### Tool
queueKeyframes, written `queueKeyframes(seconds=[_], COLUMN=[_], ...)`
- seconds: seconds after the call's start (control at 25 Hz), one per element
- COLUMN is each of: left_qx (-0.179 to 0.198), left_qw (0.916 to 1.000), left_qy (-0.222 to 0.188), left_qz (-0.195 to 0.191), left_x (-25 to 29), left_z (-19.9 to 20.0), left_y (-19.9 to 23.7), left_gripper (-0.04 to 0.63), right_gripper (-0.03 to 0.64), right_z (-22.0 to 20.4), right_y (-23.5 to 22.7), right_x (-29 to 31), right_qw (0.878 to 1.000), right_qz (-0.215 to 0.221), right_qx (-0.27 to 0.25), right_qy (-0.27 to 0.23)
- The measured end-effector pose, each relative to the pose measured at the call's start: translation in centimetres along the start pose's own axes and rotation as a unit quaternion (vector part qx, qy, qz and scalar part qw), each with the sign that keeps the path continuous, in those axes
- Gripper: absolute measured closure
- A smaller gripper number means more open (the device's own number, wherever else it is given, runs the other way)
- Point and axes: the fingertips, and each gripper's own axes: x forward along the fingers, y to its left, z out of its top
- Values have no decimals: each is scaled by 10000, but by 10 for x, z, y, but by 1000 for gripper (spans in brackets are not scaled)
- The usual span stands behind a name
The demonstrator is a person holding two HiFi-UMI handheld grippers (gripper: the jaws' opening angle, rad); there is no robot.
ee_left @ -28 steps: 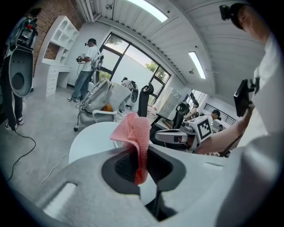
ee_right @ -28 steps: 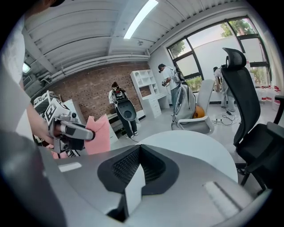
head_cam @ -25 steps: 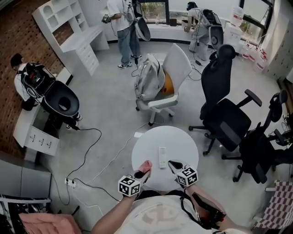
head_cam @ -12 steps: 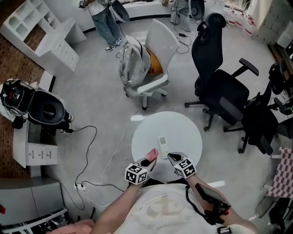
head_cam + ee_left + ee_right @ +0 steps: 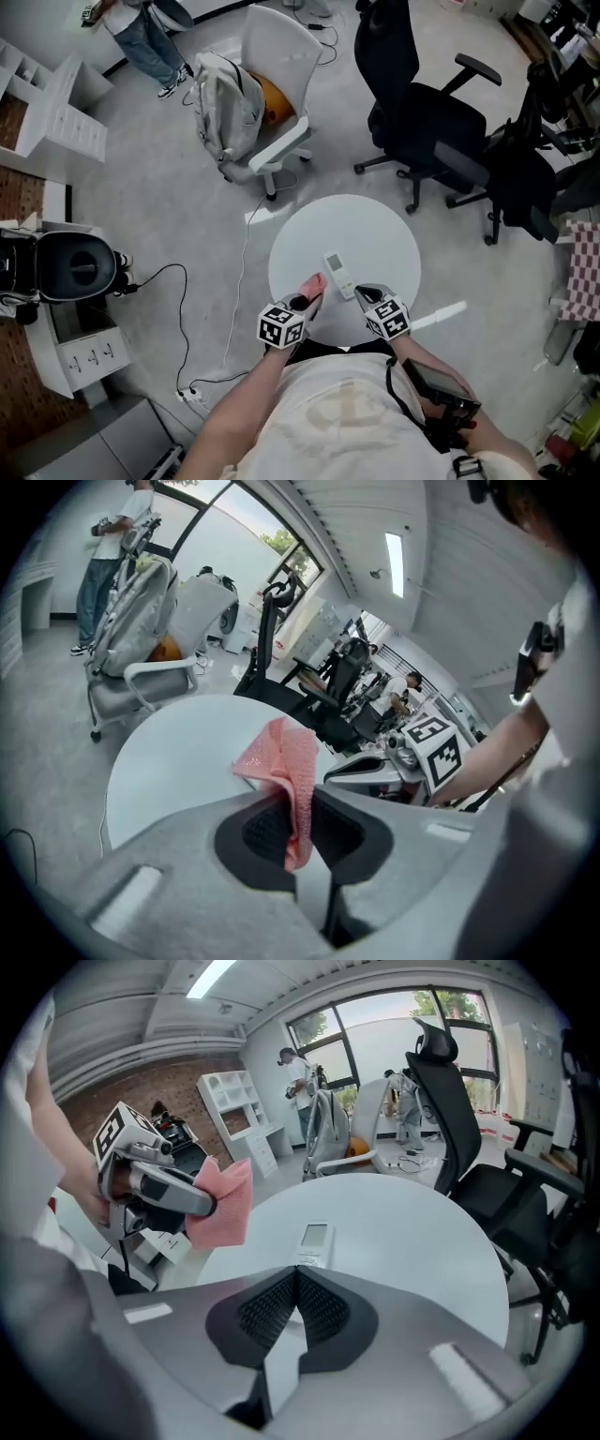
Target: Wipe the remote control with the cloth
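pink cloth (image 5: 286, 757), pinched between the jaws of the left gripper (image 5: 298, 808), hangs just left of the remote control (image 5: 339, 275). right gripper (image 5: 296, 1279): jaws pressed together, empty, just short of the remote control's near end. remote control lies flat on the white round table (image 5: 375, 234); black office chair (image 5: 422, 112) beyond it.

Bare tabletop (image 5: 375, 234) round the remote control (image 5: 339, 276); black chair (image 5: 422, 108), white chair (image 5: 281, 56) near its far rim.

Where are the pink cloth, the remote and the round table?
pink cloth (image 5: 291, 761): left gripper view, on its bunched upper part.
remote control (image 5: 313, 1242): right gripper view, middle of its body.
round white table (image 5: 366, 234): head view, bare top.
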Motion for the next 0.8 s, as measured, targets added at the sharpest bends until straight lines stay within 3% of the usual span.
queueKeyframes(seconds=[0.2, 0.4, 0.56, 0.72, 0.8], left_qx=[275, 586, 830, 920, 994], left_qw=[9976, 9916, 9853, 9802, 9781], left_qy=[530, 935, 1229, 1451, 1540], left_qz=[-364, -677, -853, -979, -987], left_x=[15, 33, 47, 60, 67], left_z=[-7, -2, 3, 4, 6], left_y=[9, 11, 9, 2, 0], left_gripper=[572, 572, 572, 572, 572], right_gripper=[578, 426, 318, 301, 325], right_z=[-13, -25, -38, -40, -42], right_y=[-7, -9, -4, 1, -1], right_x=[9, 22, 38, 55, 61], right_qw=[9981, 9936, 9901, 9886, 9870], right_qz=[-518, -861, -1014, -1088, -1160], right_qx=[314, 682, 685, 516, 383], right_qy=[78, 281, 692, 909, 1044])
